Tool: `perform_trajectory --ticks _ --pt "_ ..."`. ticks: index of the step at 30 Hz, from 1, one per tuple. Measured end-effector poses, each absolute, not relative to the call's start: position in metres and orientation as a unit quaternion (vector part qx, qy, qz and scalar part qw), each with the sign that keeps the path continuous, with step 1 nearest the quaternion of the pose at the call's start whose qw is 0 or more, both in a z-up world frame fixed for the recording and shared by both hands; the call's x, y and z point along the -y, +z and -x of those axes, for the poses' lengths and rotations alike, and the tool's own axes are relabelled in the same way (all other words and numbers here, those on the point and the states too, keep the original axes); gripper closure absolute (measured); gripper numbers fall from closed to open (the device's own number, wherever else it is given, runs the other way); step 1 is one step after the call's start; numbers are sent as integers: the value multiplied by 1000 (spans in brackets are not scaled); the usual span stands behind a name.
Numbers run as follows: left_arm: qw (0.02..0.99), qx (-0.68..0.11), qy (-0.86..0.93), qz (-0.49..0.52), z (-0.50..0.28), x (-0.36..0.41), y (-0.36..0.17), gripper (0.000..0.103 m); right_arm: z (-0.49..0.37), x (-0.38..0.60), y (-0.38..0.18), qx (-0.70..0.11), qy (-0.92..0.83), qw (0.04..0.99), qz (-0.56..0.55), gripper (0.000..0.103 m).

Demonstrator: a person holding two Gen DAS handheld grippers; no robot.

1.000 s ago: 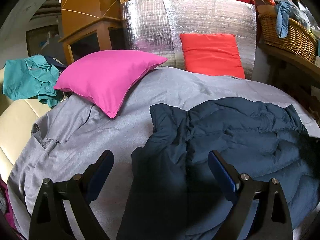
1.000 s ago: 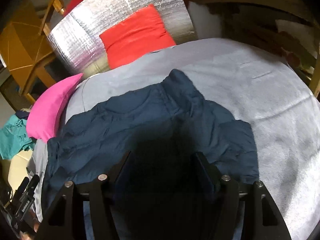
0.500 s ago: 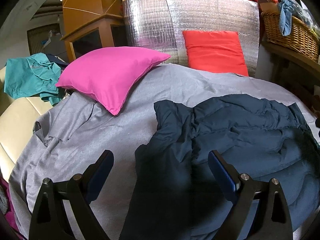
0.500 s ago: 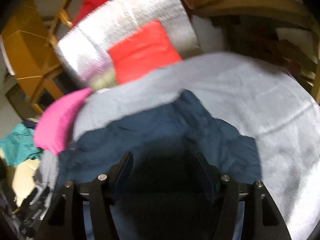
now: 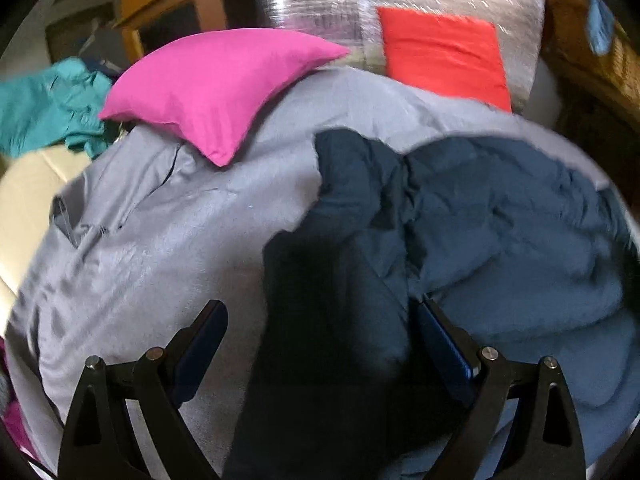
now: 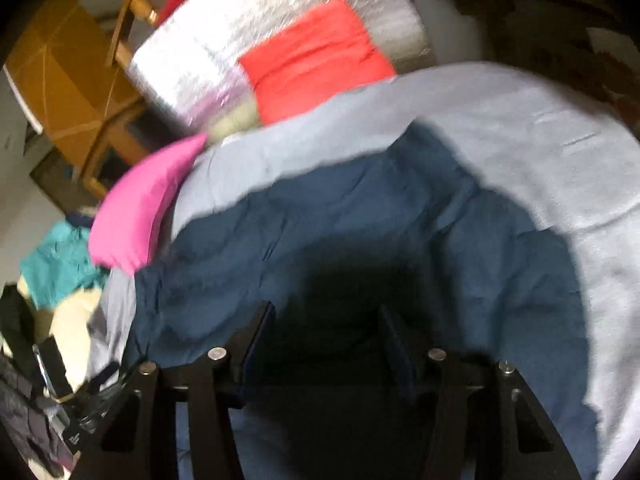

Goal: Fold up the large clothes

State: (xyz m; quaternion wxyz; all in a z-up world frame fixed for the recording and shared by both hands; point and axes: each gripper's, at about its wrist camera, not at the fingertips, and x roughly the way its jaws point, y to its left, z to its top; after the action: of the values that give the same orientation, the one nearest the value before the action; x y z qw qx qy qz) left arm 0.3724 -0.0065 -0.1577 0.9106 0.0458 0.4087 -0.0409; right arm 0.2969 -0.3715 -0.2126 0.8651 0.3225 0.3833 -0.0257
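A dark navy padded jacket (image 5: 480, 236) lies crumpled on a grey sheet (image 5: 168, 248). It also shows in the right wrist view (image 6: 360, 220). My left gripper (image 5: 320, 320) is open and empty, its jaws wide apart just above the jacket's left part. My right gripper (image 6: 326, 320) is open, its jaws partly apart over the jacket's near, shadowed part. Whether its fingers touch the cloth is hidden by shadow and blur.
A pink pillow (image 5: 216, 80) lies at the sheet's far left, a red cushion (image 5: 440, 52) against a silver foil panel (image 5: 320, 4) at the back. Teal clothes (image 5: 48, 104) lie to the left on a cream surface. Wooden furniture stands behind.
Both cameras have moved and the views are blurred. The left gripper has dropped closer to the jacket. The right view has swung, with the jacket shifted slightly toward the upper right.
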Motion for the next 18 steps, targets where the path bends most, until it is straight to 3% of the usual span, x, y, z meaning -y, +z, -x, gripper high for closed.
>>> perform_trajectory --ticks 6,12,18 --pt "914 -405 -34 -11 -374 -12 -152 8 -268 428 -209 -339 -42 848 -405 45" --pt "887 -461 -26 -8 -384 -13 -181 8 -281 433 -246 -422 -48 806 -412 55" --pt "909 -416 -22 -23 -374 -6 -161 8 -273 436 -226 -380 -40 831 -405 55"
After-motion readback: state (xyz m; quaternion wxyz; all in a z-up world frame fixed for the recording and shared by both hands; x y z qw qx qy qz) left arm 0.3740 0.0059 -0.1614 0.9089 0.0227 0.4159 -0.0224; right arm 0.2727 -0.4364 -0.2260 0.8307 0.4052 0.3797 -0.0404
